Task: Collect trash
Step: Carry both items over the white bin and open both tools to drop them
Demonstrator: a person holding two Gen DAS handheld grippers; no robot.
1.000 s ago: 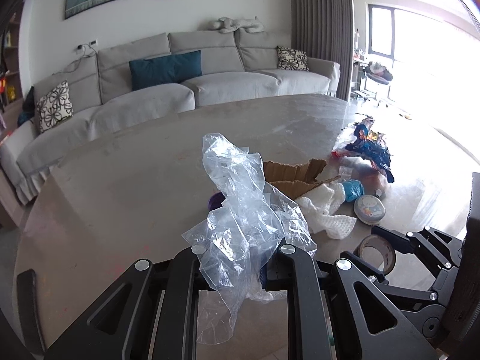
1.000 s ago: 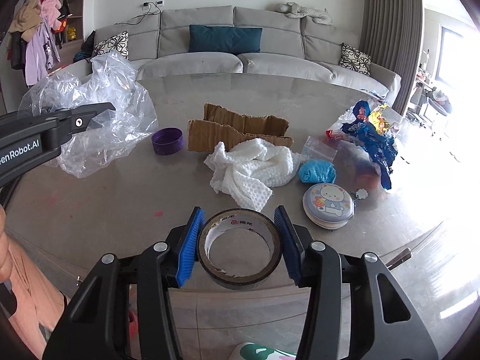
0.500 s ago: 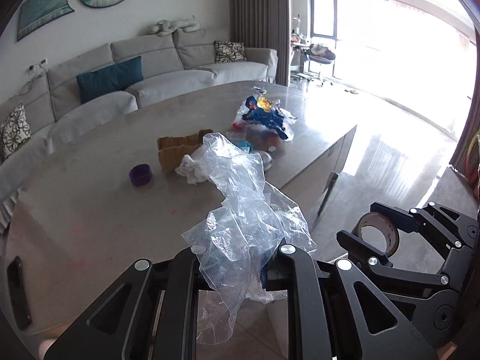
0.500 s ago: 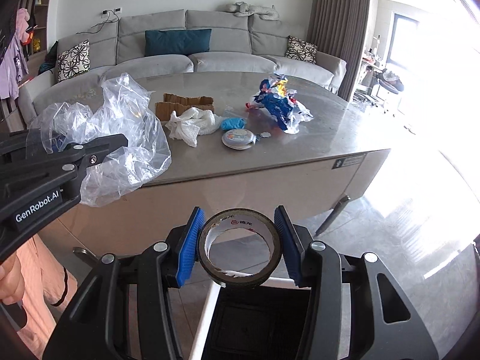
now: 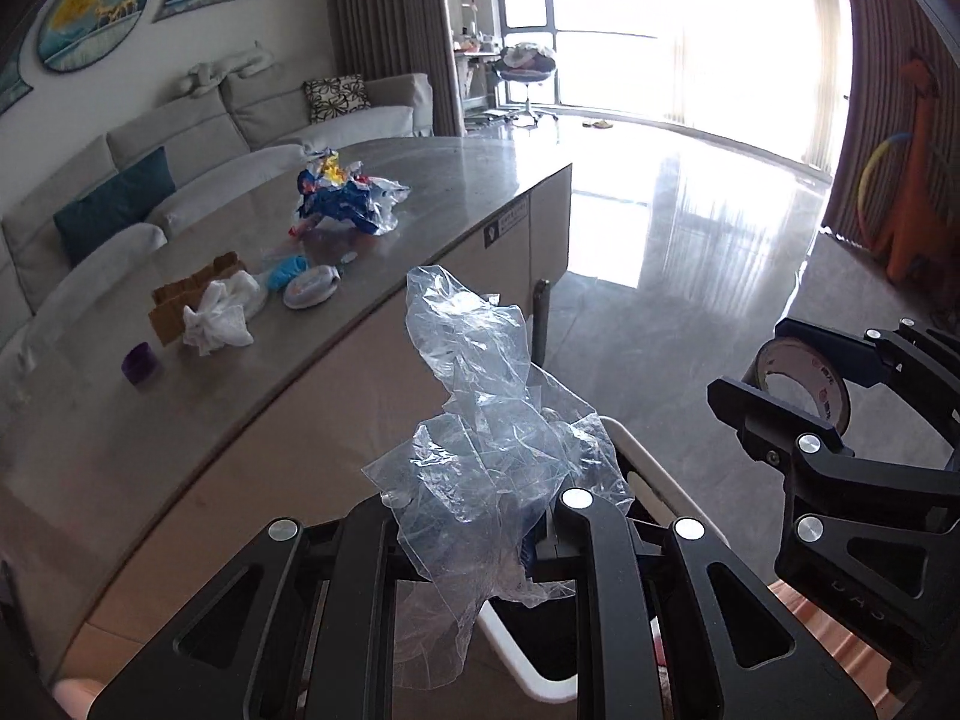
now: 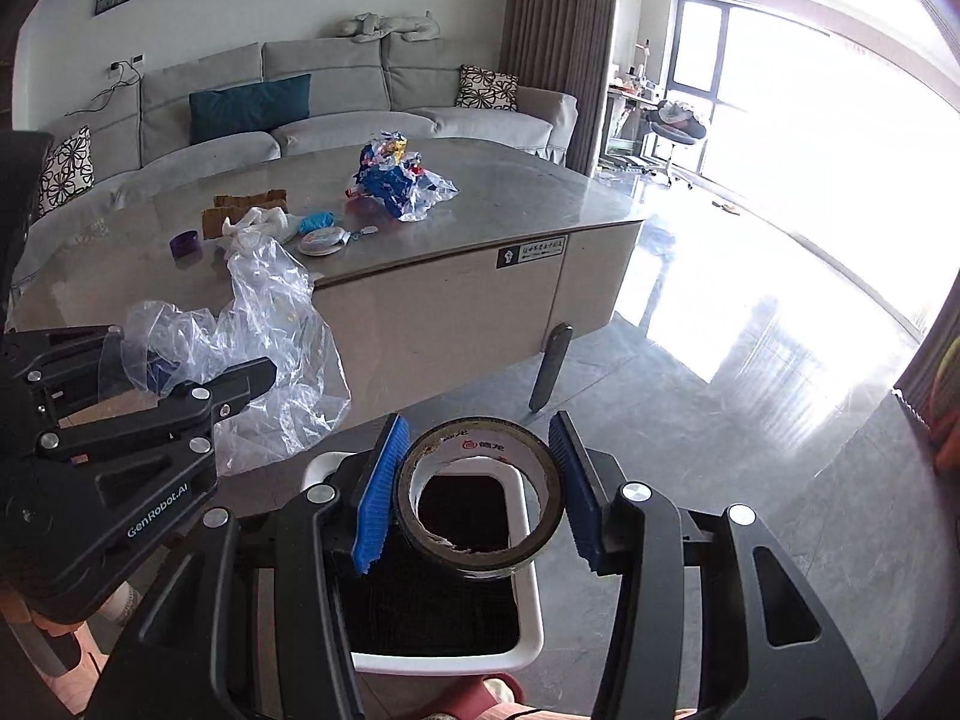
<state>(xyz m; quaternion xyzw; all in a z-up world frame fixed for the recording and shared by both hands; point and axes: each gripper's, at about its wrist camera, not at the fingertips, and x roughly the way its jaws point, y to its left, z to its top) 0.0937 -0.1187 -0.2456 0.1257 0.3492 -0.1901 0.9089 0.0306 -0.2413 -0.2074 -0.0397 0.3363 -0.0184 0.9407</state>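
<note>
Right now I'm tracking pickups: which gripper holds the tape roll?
The right gripper, clamping the tape roll; the left gripper grips only clear plastic wrap.

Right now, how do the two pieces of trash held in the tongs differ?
The clear plastic bag is limp, crumpled and see-through, while the tape roll is a rigid, opaque dark ring. The left tongs pinch the plastic bag nearly closed, while the right tongs stand wider, clamped across the tape roll's outer rim. The plastic bag spills loosely beyond the tongs; the tape roll sits compactly between the blue pads. Both are held above the white-rimmed bin.
</note>
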